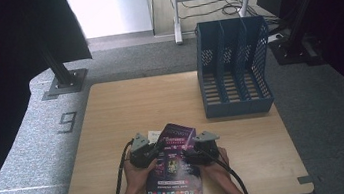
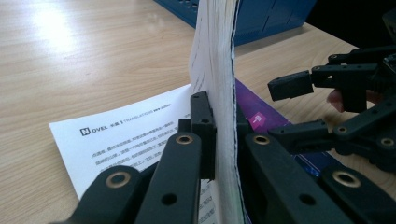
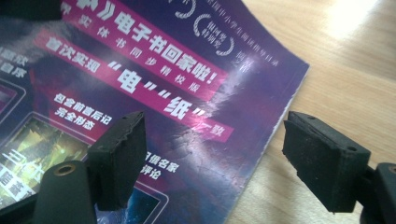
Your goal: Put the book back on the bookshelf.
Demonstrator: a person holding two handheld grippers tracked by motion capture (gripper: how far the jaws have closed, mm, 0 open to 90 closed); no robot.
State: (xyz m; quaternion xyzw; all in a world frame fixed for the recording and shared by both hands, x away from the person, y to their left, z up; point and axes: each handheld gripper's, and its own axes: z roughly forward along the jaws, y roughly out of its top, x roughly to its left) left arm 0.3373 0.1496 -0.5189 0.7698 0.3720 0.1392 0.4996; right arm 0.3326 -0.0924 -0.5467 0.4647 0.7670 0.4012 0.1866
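Black fingers (image 2: 205, 135) of the left gripper (image 2: 223, 140) pinch the lifted edge of the purple magazine (image 1: 173, 165), its pages standing upright between them. That magazine lies at the near edge of the wooden surface (image 1: 126, 108), over a white printed sheet (image 2: 126, 135). Spread apart, the right gripper (image 3: 212, 158) hovers over the magazine's cover and right edge, touching nothing.

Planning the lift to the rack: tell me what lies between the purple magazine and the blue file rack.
Bare tabletop: in the high view nothing lies between the purple magazine and the blue file rack.
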